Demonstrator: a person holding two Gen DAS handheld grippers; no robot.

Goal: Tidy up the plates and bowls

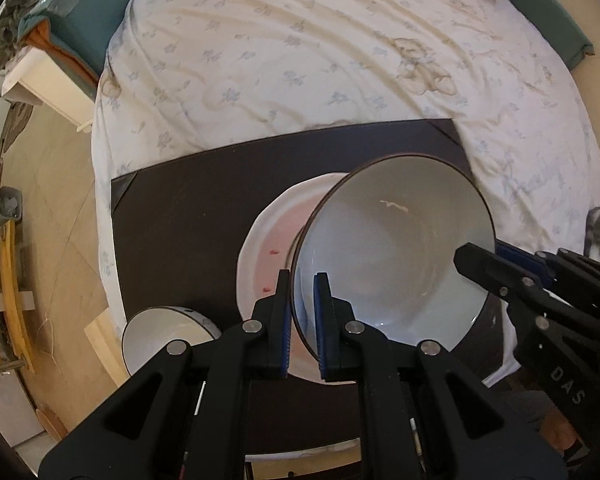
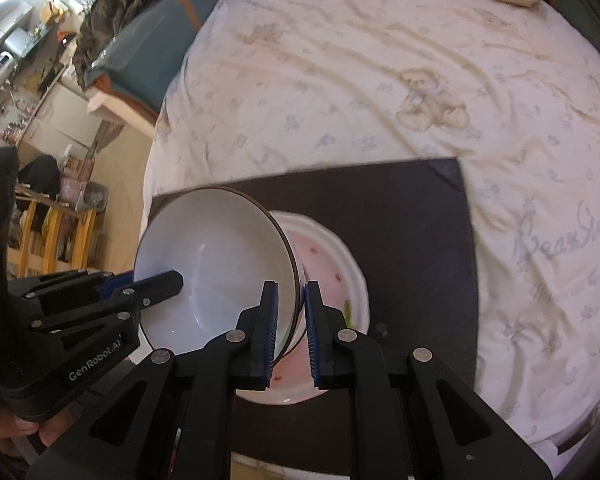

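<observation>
Bowl-carrying is the step in hand: both grippers hold one large white bowl (image 1: 392, 248) with a dark rim, lifted and tilted over a pink-centred white plate (image 1: 268, 248) that lies on a dark board (image 1: 188, 208) set on a bed with a bear-print sheet (image 1: 300, 48).

The left gripper (image 1: 304, 320) is clamped on the bowl's rim, one blue pad inside the wall and one outside. In the left wrist view the right gripper (image 1: 472, 258) reaches in from about 3 o'clock, its tip over the opposite rim. In the right wrist view the right gripper (image 2: 290, 320) is likewise closed on the rim, with the left gripper (image 2: 172, 280) entering from 9 o'clock.

A smaller white bowl (image 1: 168, 332) sits at about 8 o'clock from the plate in the left wrist view, at the near edge of the board.

Judging by the task, the large bowl is probably on its way to be stacked or set down. The next move calls for levelling it and lowering both hands together so the rim does not slip from either pair of pads. Where it should land cannot be told from here.

Readable writing: "GenRobot.AI" on the left gripper's body in the right wrist view, and "DAS" on the right gripper's body in the left wrist view. Script on the sheet at 3 o'clock seems to begin "Bear", the rest being too faint.
</observation>
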